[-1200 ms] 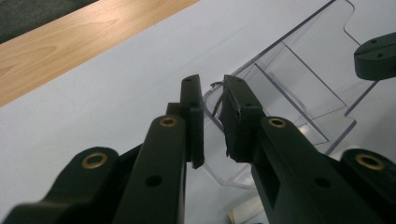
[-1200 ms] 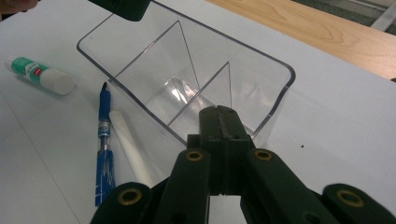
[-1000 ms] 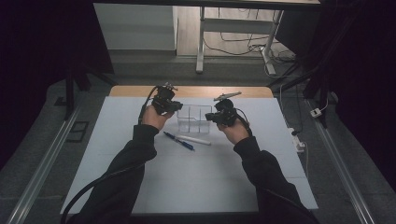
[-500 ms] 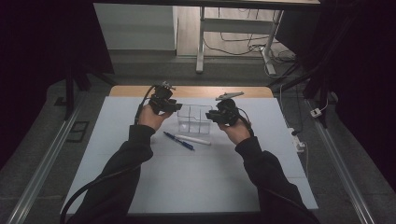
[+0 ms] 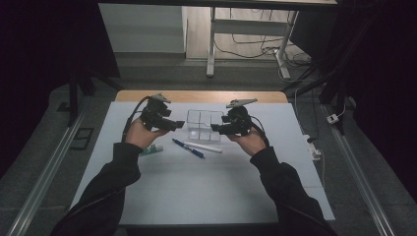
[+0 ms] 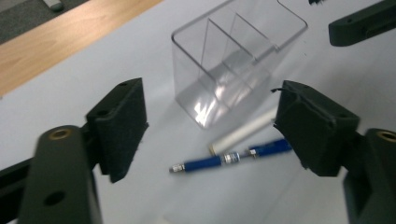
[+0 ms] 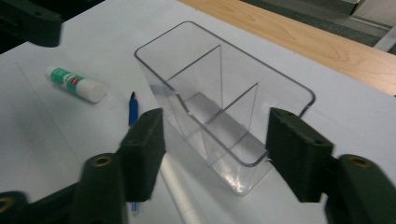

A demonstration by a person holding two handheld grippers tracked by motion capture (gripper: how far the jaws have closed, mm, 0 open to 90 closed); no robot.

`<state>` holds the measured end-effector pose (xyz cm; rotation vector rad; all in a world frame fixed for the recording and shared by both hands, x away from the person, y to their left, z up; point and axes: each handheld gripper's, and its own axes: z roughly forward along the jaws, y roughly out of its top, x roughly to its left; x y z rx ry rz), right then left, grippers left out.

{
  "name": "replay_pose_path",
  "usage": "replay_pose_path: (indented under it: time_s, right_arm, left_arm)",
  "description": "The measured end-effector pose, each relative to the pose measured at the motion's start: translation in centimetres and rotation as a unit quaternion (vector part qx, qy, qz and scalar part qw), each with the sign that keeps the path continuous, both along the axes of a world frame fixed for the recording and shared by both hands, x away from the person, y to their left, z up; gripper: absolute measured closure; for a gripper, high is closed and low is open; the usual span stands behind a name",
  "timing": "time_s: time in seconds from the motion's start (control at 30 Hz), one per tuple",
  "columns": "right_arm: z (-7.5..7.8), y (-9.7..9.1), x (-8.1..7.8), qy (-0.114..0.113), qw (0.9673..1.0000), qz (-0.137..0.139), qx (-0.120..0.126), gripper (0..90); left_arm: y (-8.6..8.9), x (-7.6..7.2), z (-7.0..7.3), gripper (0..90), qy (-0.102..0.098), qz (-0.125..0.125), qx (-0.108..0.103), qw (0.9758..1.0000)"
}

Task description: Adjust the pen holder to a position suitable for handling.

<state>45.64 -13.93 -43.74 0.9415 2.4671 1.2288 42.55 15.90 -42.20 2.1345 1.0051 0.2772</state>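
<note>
A clear divided organizer box (image 5: 203, 126) stands on the white table top (image 5: 196, 191), with several compartments that look empty. My left gripper (image 5: 178, 124) hovers just left of it, and my right gripper (image 5: 215, 129) is at its right front corner. In the left gripper view the gripper (image 6: 215, 130) is open over a blue pen (image 6: 229, 158) and a white stick (image 6: 243, 133), with the box (image 6: 233, 60) beyond. In the right gripper view the gripper (image 7: 219, 156) is open, and the box (image 7: 224, 107) lies just ahead between the jaws, untouched.
A glue stick (image 7: 77, 84) with a green label lies left of the pen (image 7: 133, 109), also visible in the high view as the glue stick (image 5: 152, 149). The blue pen (image 5: 189, 148) and white stick (image 5: 204, 146) lie in front of the box. A wooden strip (image 5: 201, 96) borders the far edge.
My left gripper has drawn back a little to the left and toward the person. The right gripper has dropped slightly. The box, pen and stick have not moved.
</note>
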Motion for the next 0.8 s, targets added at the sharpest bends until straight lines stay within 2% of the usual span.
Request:
replay_pose_path:
  time_s: [0.03, 0.1, 0.13, 0.17, 0.2, 0.27, 0.33, 0.37, 0.4, 0.47, 0.5, 0.63, 0.8]
  right_arm:
    - [0.0, 0.1, -0.2, -0.001, 1.0000, 0.003, 0.000, 31.2]
    - [0.1, 0.3, -0.4, 0.001, 0.9999, 0.011, 0.000, 25.6]
    - [0.1, 0.4, -0.6, 0.001, 0.9999, 0.016, -0.002, 23.2]
    - [0.1, 0.6, -0.7, 0.001, 0.9997, 0.024, -0.005, 20.8]
    - [0.1, 0.7, -0.9, 0.001, 0.9996, 0.027, -0.004, 19.4]
    - [0.1, 0.9, -1.2, 0.004, 0.9994, 0.036, -0.002, 16.5]
    - [0.1, 1.2, -1.5, 0.006, 0.9992, 0.040, -0.002, 14.1]
    - [0.1, 1.3, -1.6, 0.006, 0.9990, 0.044, -0.003, 13.2]
    - [0.1, 1.3, -1.6, 0.006, 0.9990, 0.044, -0.003, 13.2]
    - [0.1, 1.6, -2.0, 0.006, 0.9987, 0.049, -0.009, 10.3]
    - [0.1, 1.6, -2.0, 0.006, 0.9987, 0.049, -0.009, 10.3]
    - [0.0, 2.0, -2.4, 0.008, 0.9981, 0.060, -0.014, 6.7]
    - [-0.2, 2.3, -2.7, 0.016, 0.9977, 0.065, -0.012, 2.6]
  left_arm:
    - [0.7, -1.0, -0.1, 20.1, 0.005, -0.003, -0.016, 0.9999]
    - [1.2, -2.0, -0.2, 18.1, 0.008, -0.002, -0.017, 0.9998]
    - [1.2, -2.0, -0.2, 16.6, 0.008, -0.002, -0.017, 0.9998]
    - [1.6, -3.0, -0.2, 15.6, 0.007, -0.002, -0.023, 0.9997]
    - [1.6, -3.0, -0.2, 14.0, 0.007, -0.002, -0.023, 0.9997]
    - [2.3, -4.6, -0.3, 11.5, 0.008, -0.005, -0.038, 0.9992]
    - [2.5, -5.1, -0.3, 9.4, 0.006, -0.004, -0.041, 0.9992]
    - [2.8, -6.2, -0.3, 8.6, 0.004, -0.005, -0.049, 0.9988]
    - [2.8, -6.2, -0.3, 7.7, 0.004, -0.005, -0.049, 0.9988]
    - [3.0, -7.6, -0.5, 5.8, 0.002, -0.009, -0.055, 0.9984]
    - [3.0, -7.6, -0.5, 5.1, 0.002, -0.009, -0.055, 0.9984]
    - [3.2, -9.3, -0.8, 2.6, 0.002, -0.016, -0.051, 0.9986]
    - [3.4, -11.2, -1.2, 0.6, 0.000, -0.018, -0.058, 0.9982]
